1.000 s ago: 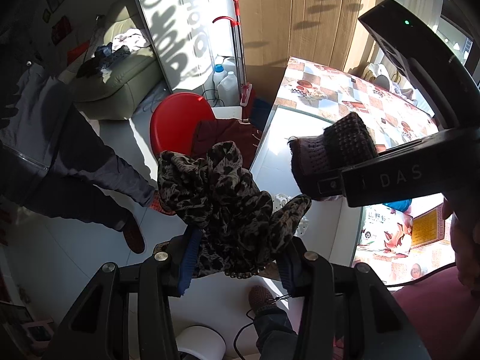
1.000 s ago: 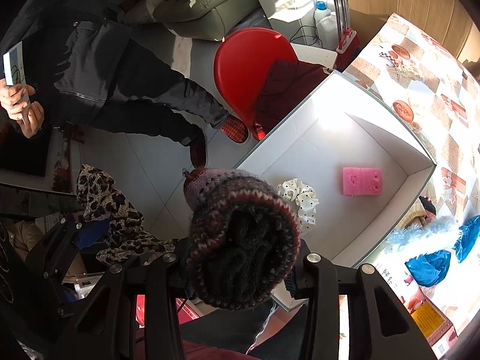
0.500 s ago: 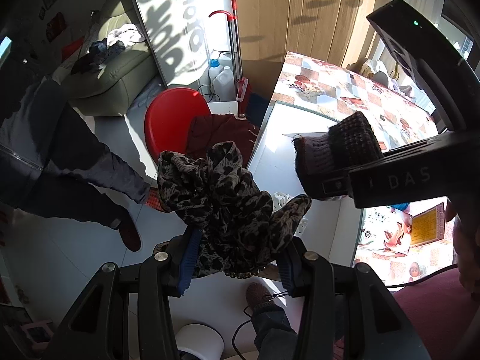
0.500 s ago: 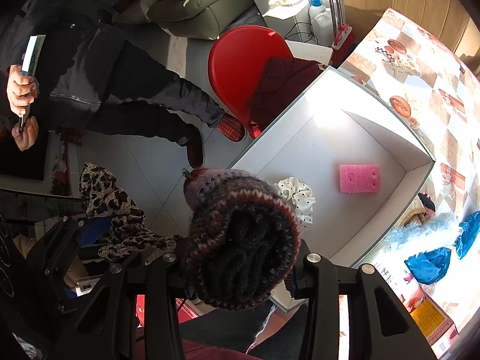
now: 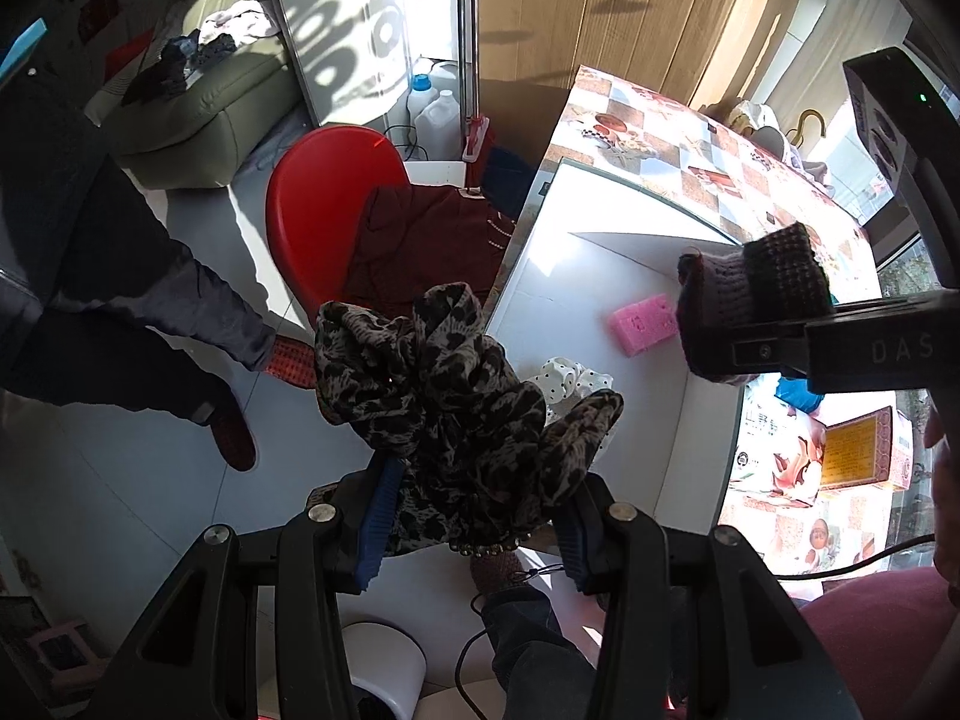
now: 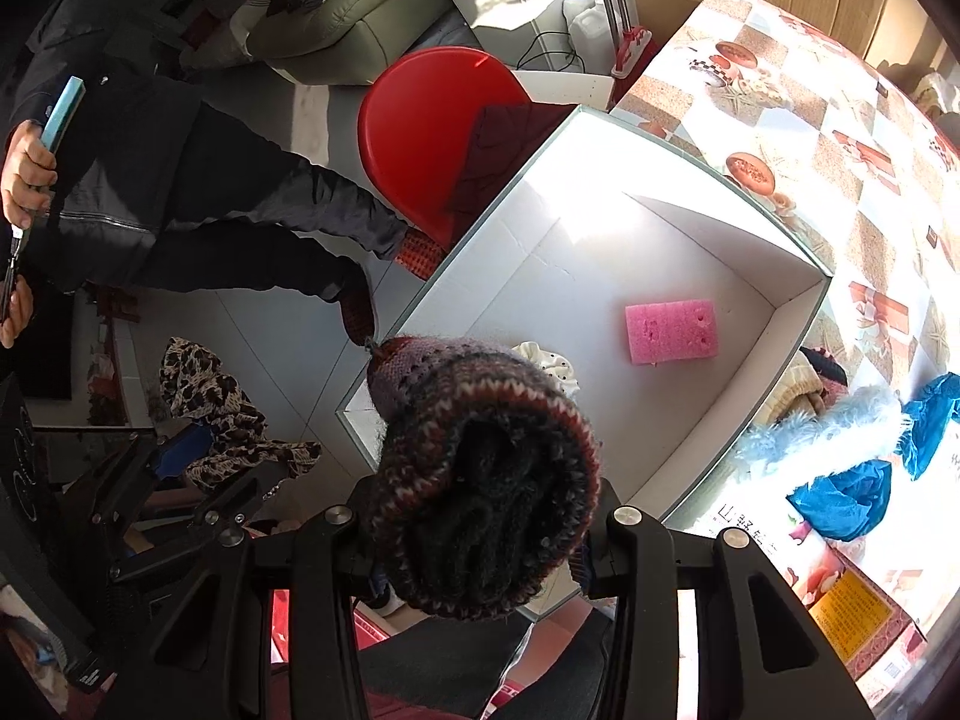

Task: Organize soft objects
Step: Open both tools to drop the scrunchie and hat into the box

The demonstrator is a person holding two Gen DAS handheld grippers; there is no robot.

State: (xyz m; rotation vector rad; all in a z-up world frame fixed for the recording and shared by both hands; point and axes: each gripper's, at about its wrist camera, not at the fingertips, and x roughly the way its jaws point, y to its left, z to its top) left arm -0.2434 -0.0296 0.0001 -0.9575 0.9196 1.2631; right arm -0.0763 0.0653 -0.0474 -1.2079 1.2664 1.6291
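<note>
The left claw (image 5: 474, 516) grips the scarf (image 5: 444, 396) and the right claw (image 6: 480, 546) grips the knit hat (image 6: 480, 480), both over the 7 o'clock corner of the white box (image 6: 798, 306), so either could drop outside onto the floor if released here.

The letters "DAS" are showing in pale print on the side of the right hand-held gripper (image 5: 756, 324) in the left wrist view; other printing is proving illegible.
</note>
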